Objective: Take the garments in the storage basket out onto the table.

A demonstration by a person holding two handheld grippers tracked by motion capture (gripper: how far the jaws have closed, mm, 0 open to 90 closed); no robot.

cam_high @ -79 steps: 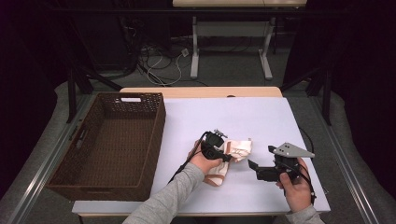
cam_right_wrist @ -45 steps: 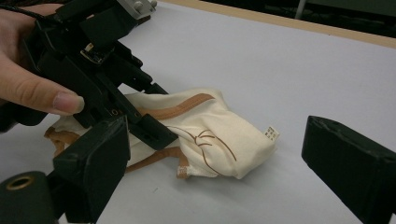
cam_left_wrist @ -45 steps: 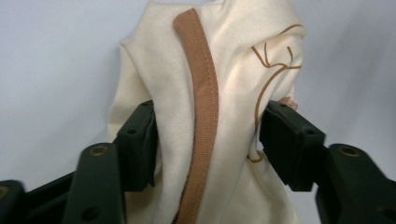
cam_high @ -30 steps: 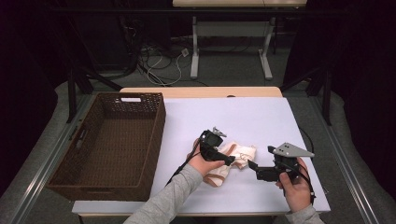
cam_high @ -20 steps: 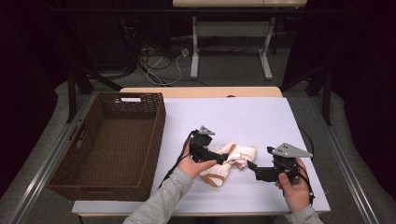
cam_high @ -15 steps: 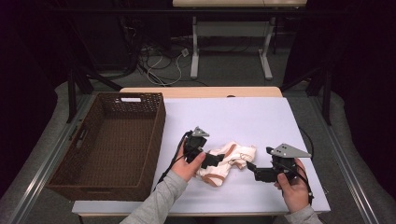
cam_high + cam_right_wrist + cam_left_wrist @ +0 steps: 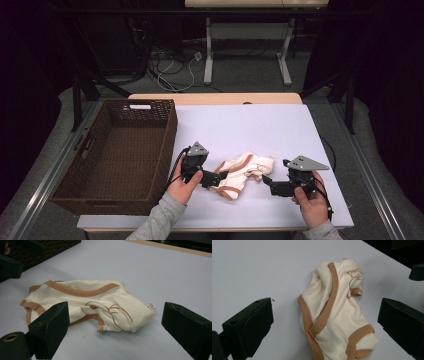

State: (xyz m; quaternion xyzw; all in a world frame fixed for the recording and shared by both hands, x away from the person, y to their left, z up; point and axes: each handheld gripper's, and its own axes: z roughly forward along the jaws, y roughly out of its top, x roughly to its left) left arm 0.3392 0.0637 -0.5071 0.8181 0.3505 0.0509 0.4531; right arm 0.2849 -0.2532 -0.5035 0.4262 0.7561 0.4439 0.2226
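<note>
Jaws of both the left gripper (image 7: 216,178) and right gripper (image 7: 267,181) stand apart, one at each end of the crumpled cream garment (image 7: 243,172) lying on the counter (image 7: 250,125), with bare surface beyond; wicker basket (image 7: 90,165) sits left, hands low near the front edge

In the left gripper view the cream garment (image 7: 334,315) runs off the bottom edge, so its lower hem is cut off. The small label (image 7: 151,306) at its corner carries print too tiny to read. From above, the left gripper (image 7: 212,179) covers the garment's near-left end, and the basket (image 7: 120,150) wall hides its near inside corner
</note>
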